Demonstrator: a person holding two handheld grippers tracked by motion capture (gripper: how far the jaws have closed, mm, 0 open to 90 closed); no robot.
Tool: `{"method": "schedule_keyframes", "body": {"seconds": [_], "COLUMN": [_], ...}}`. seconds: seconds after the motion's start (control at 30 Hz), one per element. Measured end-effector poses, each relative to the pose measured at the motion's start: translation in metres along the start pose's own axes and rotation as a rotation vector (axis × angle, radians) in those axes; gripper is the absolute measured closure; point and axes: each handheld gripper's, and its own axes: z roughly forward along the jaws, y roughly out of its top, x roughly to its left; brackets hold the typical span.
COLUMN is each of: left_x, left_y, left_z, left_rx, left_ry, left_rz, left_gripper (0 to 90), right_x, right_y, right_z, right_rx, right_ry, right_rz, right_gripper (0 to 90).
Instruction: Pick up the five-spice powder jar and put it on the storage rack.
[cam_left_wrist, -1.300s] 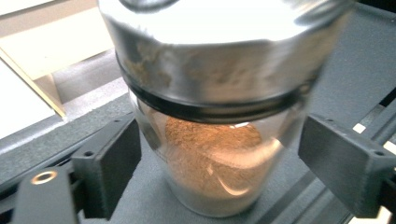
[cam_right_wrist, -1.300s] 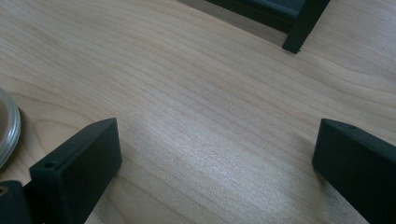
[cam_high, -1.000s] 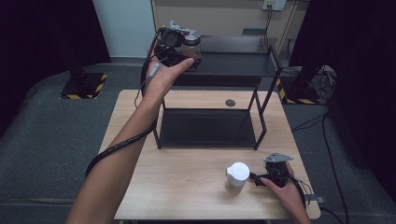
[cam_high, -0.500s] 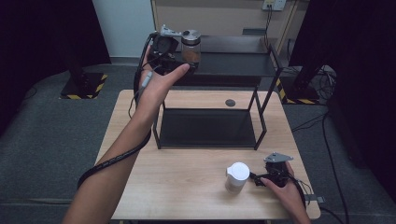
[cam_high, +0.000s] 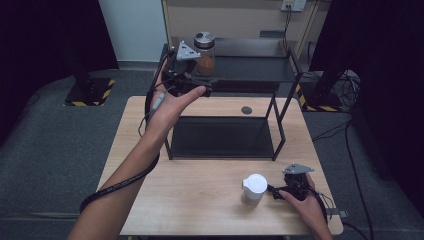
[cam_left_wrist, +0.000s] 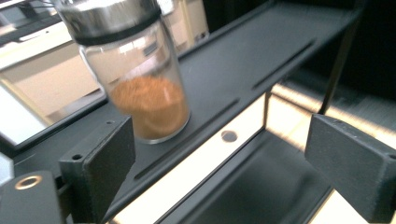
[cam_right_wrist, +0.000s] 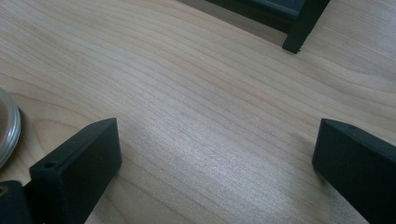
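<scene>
A glass jar (cam_high: 205, 54) with a metal lid and orange-brown powder stands on the top shelf (cam_high: 250, 67) of a black rack. My left gripper (cam_high: 192, 78) hovers just in front of it, held in a raised hand. In the left gripper view the jar (cam_left_wrist: 140, 88) stands upright beyond the left jaw, and the left gripper (cam_left_wrist: 219, 135) is open with nothing between its jaws. My right gripper (cam_high: 275, 190) rests low on the wooden table (cam_high: 200, 200), beside a white-lidded jar (cam_high: 254, 189). The right gripper (cam_right_wrist: 219, 144) is open over bare wood, with the jar's rim (cam_right_wrist: 7, 126) at the left edge.
The rack's lower shelf (cam_high: 220, 137) lies on the table under the top one, between thin black legs (cam_high: 277, 130). A round hole (cam_high: 246, 110) sits in the tabletop behind it. A cable (cam_high: 125, 180) trails along the left forearm. Dark floor surrounds the table.
The left gripper has drawn back and down from the jar, which stays upright on the top shelf. The right hand and its gripper have not moved.
</scene>
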Motion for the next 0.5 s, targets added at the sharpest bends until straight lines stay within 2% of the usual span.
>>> {"method": "schedule_keyframes", "body": {"seconds": [0.13,0.5], "left_x": [-0.001,-0.005], "left_y": [-0.007,-0.023], "left_z": [0.002,0.012], "left_rx": [0.009,0.043], "left_ry": [-0.025,-0.054], "left_rz": [0.005,0.047], "left_gripper": [7.9,7.8], "right_x": [0.0,0.0], "right_y": [0.0,0.0], "right_z": [0.0,0.0], "right_rx": [0.0,-0.001], "right_ry": [0.0,-0.001], "right_rz": [0.001,-0.001], "right_gripper": [2.0,2.0]}}
